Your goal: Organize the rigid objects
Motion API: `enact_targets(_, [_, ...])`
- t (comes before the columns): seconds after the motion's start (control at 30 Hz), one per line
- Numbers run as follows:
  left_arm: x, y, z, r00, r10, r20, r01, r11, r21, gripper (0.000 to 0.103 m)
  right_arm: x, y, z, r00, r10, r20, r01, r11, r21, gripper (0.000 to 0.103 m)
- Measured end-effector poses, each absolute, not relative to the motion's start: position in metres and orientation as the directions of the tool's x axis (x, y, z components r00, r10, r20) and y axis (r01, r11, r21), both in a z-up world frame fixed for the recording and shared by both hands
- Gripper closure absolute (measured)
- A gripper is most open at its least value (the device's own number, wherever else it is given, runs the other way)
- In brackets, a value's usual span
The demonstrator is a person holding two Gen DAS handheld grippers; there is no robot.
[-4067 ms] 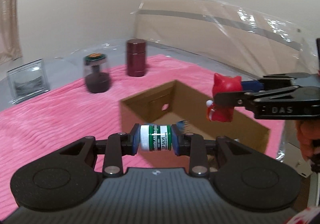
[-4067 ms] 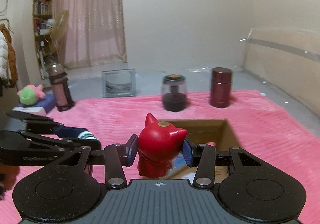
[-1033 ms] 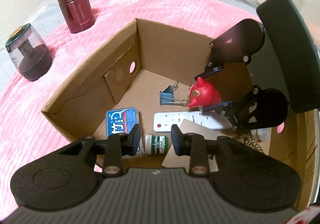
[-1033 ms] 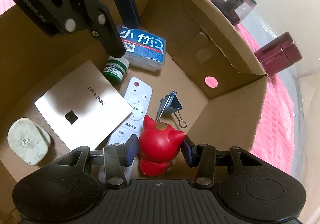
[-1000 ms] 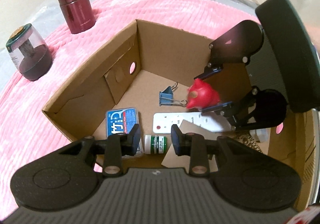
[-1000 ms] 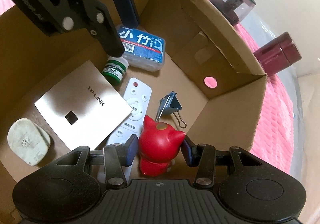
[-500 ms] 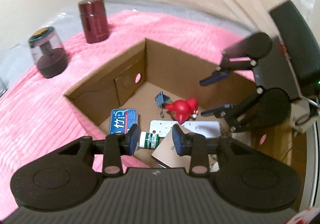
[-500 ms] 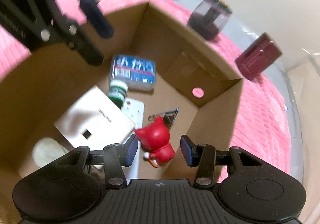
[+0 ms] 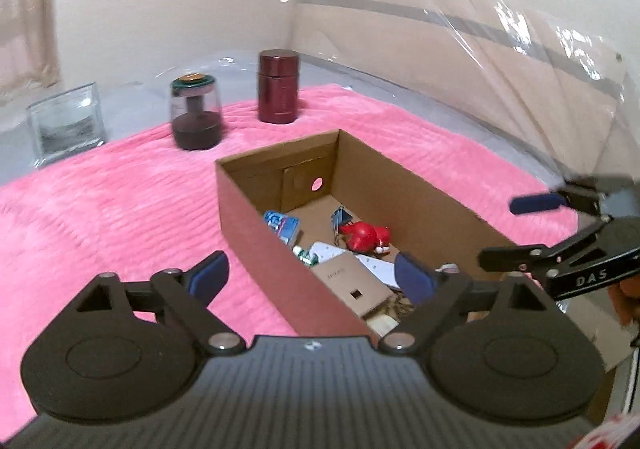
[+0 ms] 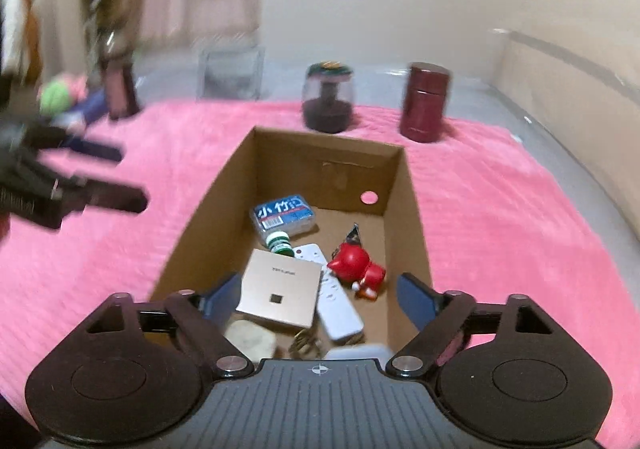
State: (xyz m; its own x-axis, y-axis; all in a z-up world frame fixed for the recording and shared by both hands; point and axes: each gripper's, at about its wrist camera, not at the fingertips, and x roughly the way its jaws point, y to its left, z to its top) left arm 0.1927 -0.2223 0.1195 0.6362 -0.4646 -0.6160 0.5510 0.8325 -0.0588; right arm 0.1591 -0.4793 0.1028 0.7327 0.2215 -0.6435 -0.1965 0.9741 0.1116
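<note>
In the left wrist view the left gripper (image 9: 310, 275), jaws just sprung wide and empty, hung over the cardboard box (image 9: 256, 227), where the small green-labelled jar (image 9: 305, 253) lay, light and rigid. In the right wrist view the right gripper (image 10: 318, 299), jaws likewise just spread and empty, looked down on the red figurine (image 10: 356, 265) toppled beside the white remote (image 10: 334, 307); hard and probably slick, it seemed best pinched across its body.

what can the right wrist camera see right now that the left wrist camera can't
Only the right wrist view shows the green plush toy and the tall dark bottle at far left. Only the left wrist view shows the plastic-wrapped headboard. Both show the cardboard box holding the red cat figure, blue case and white remote, plus the maroon canister and both open grippers.
</note>
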Motion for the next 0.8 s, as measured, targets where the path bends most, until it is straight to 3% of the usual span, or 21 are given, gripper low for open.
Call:
enact_targets(0.13, [0.157, -0.209, 0.123, 0.667, -0.442, -0.599, 0.493, 0.865, -0.089, 0.001, 0.124, -0.483, 0.110, 0.738, 0.215, -0.639, -0.132, 0.975, 0.176, 0.016])
enact_targets(0.8, [0.051, -0.197, 0.092, 0.689, -0.321, -0.650, 0.336, 0.936, -0.107, 0.001, 0.026, -0.477, 0.107, 0.722, 0.174, -0.670, -0.022, 0.973, 0.228, 0.015])
